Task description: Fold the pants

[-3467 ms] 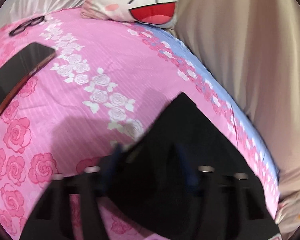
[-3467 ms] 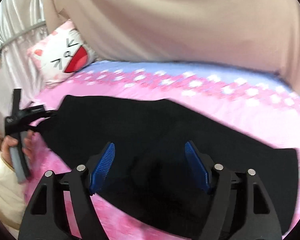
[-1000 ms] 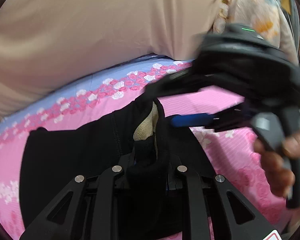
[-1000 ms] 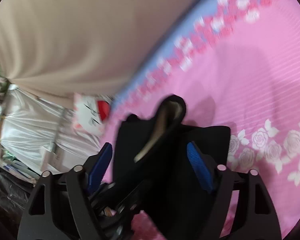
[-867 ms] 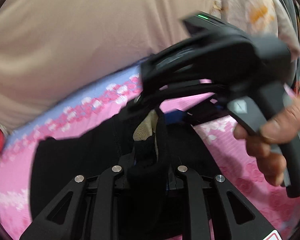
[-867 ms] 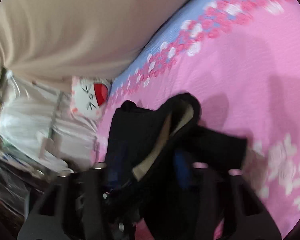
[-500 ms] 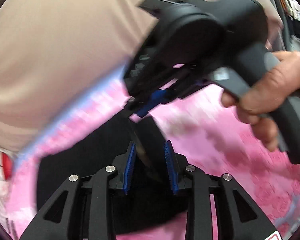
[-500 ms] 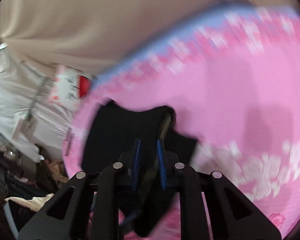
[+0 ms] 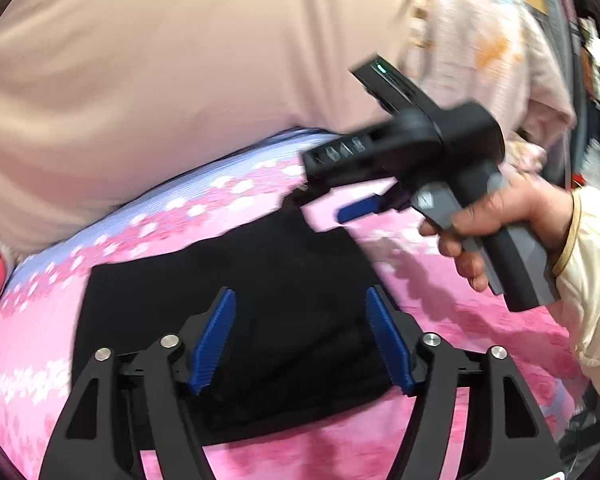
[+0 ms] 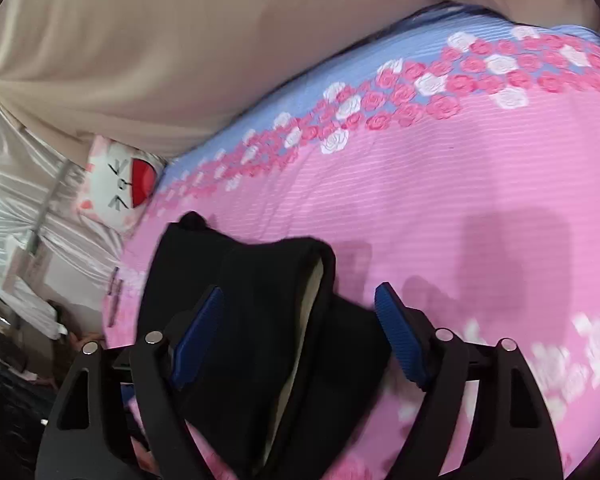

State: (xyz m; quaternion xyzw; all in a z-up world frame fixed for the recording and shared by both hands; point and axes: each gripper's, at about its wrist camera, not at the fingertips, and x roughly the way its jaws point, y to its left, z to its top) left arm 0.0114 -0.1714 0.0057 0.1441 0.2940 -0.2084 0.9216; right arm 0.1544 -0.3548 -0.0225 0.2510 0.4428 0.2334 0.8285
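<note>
The bedsheet (image 9: 440, 312) is pink with roses, and the black pants (image 9: 228, 280) lie on it as a folded block, filling the middle of the left wrist view from about 9 o'clock to 3 o'clock. The left gripper (image 9: 300, 344) hangs over the near edge of that block with its blue pads spread wide and nothing between them; it is released. At 2 o'clock in the same view the right gripper (image 9: 364, 208) hovers by the far corner of the cloth, its one visible blue pad clear of the fabric.

In the right wrist view, the pants (image 10: 236, 312) sit at 7 o'clock with the top layer bulging up, a pale lining showing in the gap at 6 o'clock. The jaws there are also parted and hold nothing. A cartoon pillow (image 10: 120, 184) rests at 9 o'clock by the beige curtain (image 10: 180, 40).

The fold looks loosely laid, not pressed flat. To finish it well, I would press down on the raised lip until the lining is hidden, then square the edges with both tools, pinching only the top layer so the layers beneath do not drag.
</note>
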